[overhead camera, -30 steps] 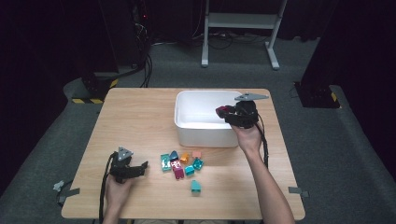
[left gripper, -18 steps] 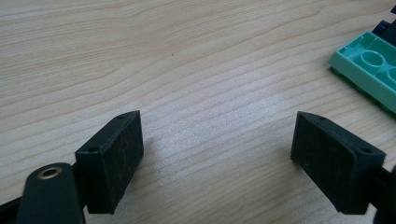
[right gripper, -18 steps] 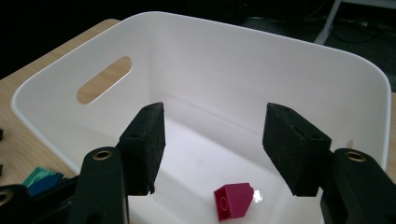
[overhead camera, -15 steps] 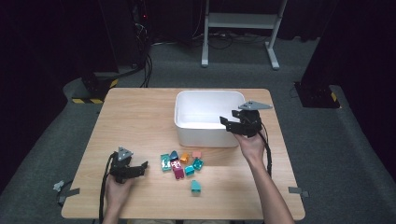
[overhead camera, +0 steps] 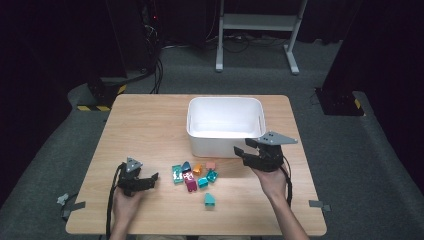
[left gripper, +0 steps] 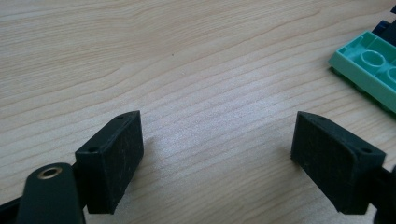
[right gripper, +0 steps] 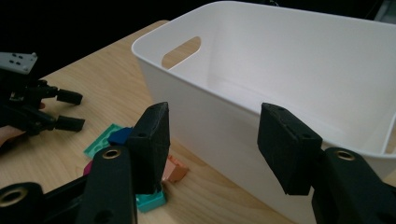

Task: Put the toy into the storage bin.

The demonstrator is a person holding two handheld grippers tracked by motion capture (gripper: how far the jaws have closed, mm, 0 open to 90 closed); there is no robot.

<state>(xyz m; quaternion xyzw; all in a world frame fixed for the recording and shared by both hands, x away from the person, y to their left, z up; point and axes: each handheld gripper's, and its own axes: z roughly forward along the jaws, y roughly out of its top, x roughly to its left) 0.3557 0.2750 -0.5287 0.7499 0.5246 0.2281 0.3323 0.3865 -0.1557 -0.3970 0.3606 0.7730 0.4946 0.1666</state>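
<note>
Right tool (overhead camera: 241,151), black pads parted and just narrowing around nothing, nears smooth white tub (overhead camera: 225,140).

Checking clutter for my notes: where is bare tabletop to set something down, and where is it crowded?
Bare: the table left of the white bin, and the near edge beyond the lone teal brick. Crowded: the brick cluster before the bin.
</note>
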